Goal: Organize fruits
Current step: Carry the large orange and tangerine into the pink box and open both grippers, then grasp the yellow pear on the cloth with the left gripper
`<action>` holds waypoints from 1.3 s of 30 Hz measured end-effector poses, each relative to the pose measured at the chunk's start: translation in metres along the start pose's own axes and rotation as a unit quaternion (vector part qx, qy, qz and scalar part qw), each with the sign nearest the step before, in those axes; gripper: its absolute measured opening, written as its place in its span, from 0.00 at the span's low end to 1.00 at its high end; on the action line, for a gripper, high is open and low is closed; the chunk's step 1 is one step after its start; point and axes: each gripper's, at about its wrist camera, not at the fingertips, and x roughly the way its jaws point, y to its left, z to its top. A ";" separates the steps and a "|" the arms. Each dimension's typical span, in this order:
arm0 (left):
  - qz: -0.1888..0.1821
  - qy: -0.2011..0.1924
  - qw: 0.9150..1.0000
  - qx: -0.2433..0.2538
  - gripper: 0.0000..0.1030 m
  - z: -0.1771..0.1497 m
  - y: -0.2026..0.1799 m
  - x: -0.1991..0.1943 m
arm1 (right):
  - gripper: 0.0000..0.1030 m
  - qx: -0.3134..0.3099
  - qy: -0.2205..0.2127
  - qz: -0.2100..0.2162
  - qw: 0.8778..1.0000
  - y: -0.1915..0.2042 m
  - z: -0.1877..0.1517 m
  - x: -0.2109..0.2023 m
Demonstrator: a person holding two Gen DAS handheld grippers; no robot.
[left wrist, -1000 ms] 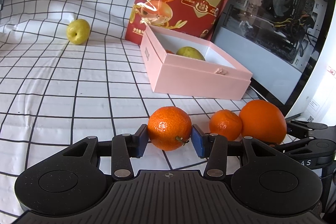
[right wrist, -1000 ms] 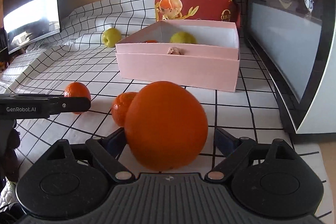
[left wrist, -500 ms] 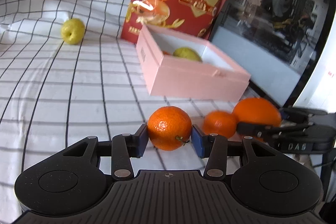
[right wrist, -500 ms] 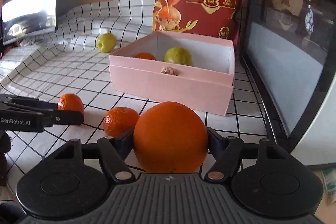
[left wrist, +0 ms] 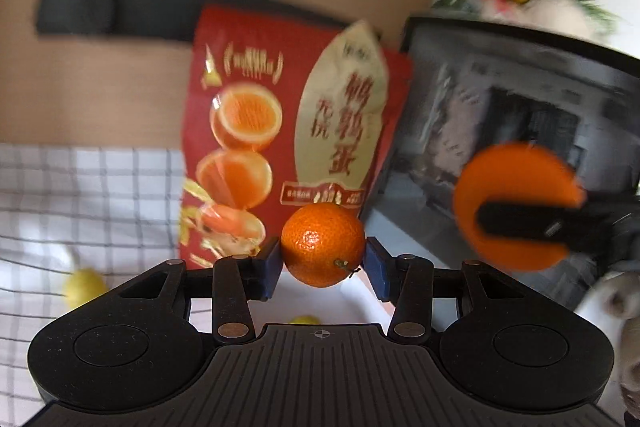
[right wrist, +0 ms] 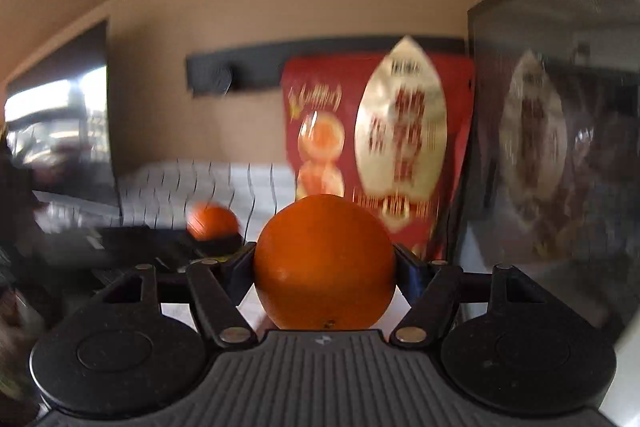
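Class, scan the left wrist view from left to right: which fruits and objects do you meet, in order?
Yellow-green fruit → red snack bag → small mandarin held in the left gripper → large orange held in the right gripper.

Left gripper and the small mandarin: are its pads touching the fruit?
Touching. The left wrist view shows both blue pads pressed against the mandarin, with no gap, inside the left gripper.

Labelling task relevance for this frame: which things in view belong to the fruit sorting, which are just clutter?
Job:
small orange mandarin in left tool
large round orange in right tool
yellow-green fruit on checked cloth

Clutter:
red snack bag
glass-sided black computer case
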 end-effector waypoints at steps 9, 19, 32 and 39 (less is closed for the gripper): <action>0.073 0.176 0.981 -0.021 0.48 -0.034 0.029 0.149 | 0.68 -0.001 0.069 -0.093 0.993 -0.015 0.029 0.108; 0.062 0.136 0.989 -0.014 0.46 -0.027 0.040 0.105 | 0.69 0.087 0.161 -0.084 0.980 -0.058 -0.031 0.179; 0.198 0.069 0.975 -0.070 0.46 -0.007 0.173 0.064 | 0.70 0.127 0.194 -0.070 0.970 -0.064 -0.048 0.200; 0.230 0.033 0.966 -0.115 0.46 -0.016 0.227 0.066 | 0.77 0.037 0.088 -0.039 0.995 -0.039 -0.035 0.155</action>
